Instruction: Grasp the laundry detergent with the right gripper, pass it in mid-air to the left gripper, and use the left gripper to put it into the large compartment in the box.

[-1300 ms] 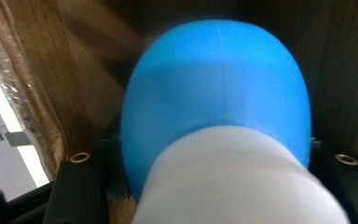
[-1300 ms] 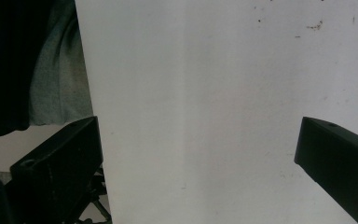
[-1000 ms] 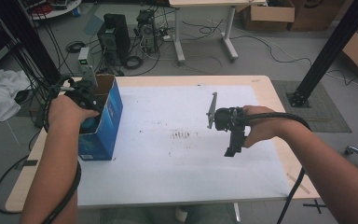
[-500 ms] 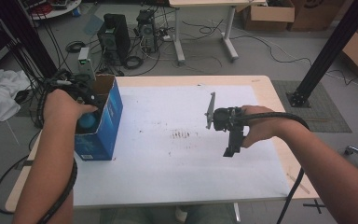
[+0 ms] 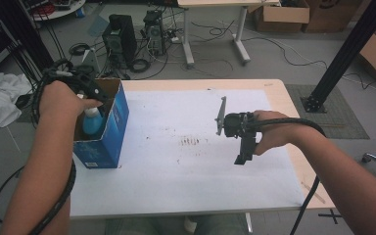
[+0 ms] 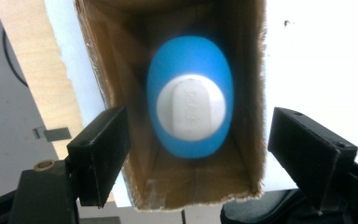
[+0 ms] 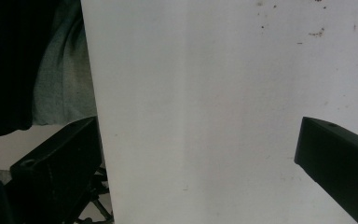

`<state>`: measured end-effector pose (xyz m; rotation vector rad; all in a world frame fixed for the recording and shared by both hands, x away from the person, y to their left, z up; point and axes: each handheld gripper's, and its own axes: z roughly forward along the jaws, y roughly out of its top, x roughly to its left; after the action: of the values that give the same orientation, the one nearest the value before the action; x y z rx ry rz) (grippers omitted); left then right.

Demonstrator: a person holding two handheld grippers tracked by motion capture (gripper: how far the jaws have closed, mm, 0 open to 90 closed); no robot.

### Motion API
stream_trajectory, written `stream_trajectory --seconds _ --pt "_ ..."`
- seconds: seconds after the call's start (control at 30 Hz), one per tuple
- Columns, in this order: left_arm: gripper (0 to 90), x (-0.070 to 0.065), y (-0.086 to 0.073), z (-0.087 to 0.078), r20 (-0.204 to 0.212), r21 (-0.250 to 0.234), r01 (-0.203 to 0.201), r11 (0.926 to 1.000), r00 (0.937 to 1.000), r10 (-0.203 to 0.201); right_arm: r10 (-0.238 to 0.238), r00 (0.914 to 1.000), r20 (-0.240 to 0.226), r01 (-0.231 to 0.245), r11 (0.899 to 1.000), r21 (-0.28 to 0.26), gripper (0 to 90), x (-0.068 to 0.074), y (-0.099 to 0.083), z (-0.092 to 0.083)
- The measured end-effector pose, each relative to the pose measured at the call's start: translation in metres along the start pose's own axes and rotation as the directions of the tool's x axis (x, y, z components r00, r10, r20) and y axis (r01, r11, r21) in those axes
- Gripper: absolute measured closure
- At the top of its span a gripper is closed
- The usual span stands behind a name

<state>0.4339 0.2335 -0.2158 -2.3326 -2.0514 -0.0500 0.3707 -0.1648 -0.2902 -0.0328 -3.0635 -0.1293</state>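
High view: left gripper (image 5: 89, 93) sits above the open top of the blue box (image 5: 108, 132) at the table's (image 5: 274, 93) left edge; the blue bottle (image 5: 92, 122) stands upright inside the box, white cap up. The hand covers the gripper body, so the jaw gap is hard to read here. Right gripper (image 5: 241, 157) hangs over the white sheet (image 5: 176, 161), well apart from the box, nothing in it.

Left gripper view: jaws have just been opening and now stand spread to either side of the box (image 6: 247, 93), clear of the bottle (image 6: 191, 116), which is loose inside. Risk: on the way out a jaw could catch the frayed cardboard rim and drag or tip the box, which sits near the table edge. The bottle is blurred, and I can't tell whether it stands flat on the box floor or leans on a wall.

Right gripper view: jaws wide apart over the bare sheet (image 7: 205, 116), empty. The dark shape at left is cut off, unclear; a grey trouser leg (image 7: 63, 74) lies beside it. Low risk here.
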Motion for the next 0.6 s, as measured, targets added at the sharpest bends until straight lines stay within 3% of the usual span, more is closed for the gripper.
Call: stream_trajectory --seconds 0.13,0.23,0.3,0.6 --pt "20.1 -0.006 0.0 -0.014 -0.008 -0.017 -0.016 0.9997 0.9998 0.016 0.001 1.0 -0.002 -0.001 1.0 0.003 0.6 0.0 0.0 0.0" --pt "15.7 -0.009 0.0 -0.021 0.021 -0.024 -0.038 0.999 0.999 0.039 -0.001 1.0 -0.002 0.001 1.0 0.002 0.6 0.0 0.001 0.0" --pt "15.4 -0.013 0.001 -0.026 0.016 -0.026 -0.059 0.9979 0.9981 0.059 0.0 1.0 0.0 0.0 1.0 -0.002 0.7 0.0 0.0 0.0" --pt "12.9 -0.031 0.003 -0.033 0.019 -0.035 -0.127 0.9913 0.9916 0.128 0.007 1.0 -0.005 -0.007 1.0 -0.007 0.7 -0.001 -0.001 0.002"
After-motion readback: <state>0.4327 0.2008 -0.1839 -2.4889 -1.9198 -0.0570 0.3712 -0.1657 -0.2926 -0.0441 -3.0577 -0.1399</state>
